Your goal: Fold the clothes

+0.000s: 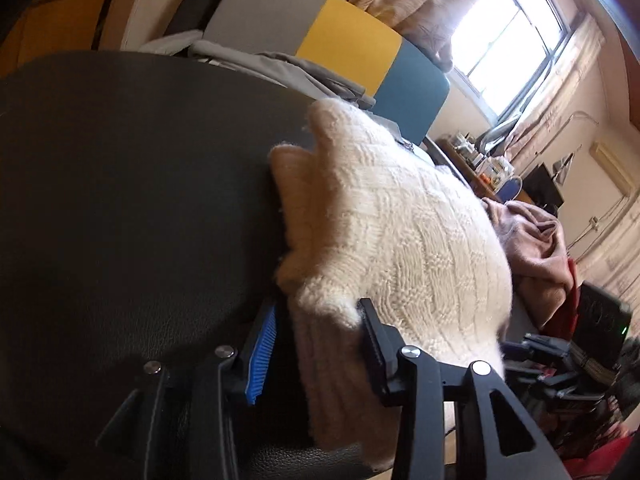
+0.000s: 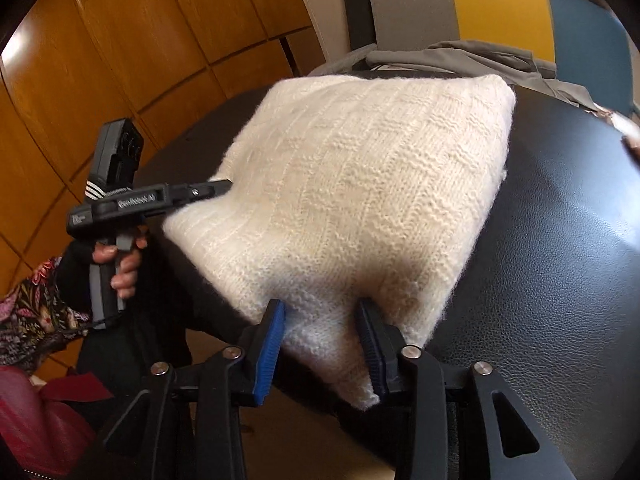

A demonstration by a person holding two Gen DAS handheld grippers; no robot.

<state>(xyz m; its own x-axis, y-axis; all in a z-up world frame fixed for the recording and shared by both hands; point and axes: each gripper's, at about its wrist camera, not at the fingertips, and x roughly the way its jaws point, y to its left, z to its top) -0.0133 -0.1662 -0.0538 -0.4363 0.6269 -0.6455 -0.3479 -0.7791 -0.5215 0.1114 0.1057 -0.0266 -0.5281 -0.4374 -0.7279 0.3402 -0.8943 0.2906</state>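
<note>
Folded into a thick square: cream-white knitted sweater [image 2: 360, 184], flat on a rounded black leather-look surface [image 2: 560, 260], one corner hanging over the near rim.

Right gripper [image 2: 322, 312]: black frame, blue ribbed pads, set at that near corner. Clamped on the sweater's folded edge, with knit filling the whole gap and dimpled where each pad presses in. Rest of the garment spread away from the claw, up and to the right across the black surface.

Left gripper [image 1: 320, 316]: jaws apart, straddling the sweater [image 1: 400, 232] at its side edge. Far finger touching the fluffy knit; blue pad [image 1: 262, 356] on the other side standing just clear, a dark sliver between it and the wool. Layers of the fold stacked and visible beyond the fingers, over the black surface [image 1: 120, 200].

From the right wrist view, left gripper [image 2: 222, 186] seen side-on at the sweater's left edge, fingertips just meeting the wool, handle gripped by a hand [image 2: 120, 264] in a dark sleeve.

Behind the sweater: rumpled grey garment [image 2: 460, 56], apart from it, and a chair back in grey, yellow and blue panels [image 1: 348, 32]. Heap of pink cloth [image 1: 532, 248] beyond the sweater's far side in the left wrist view.
</note>
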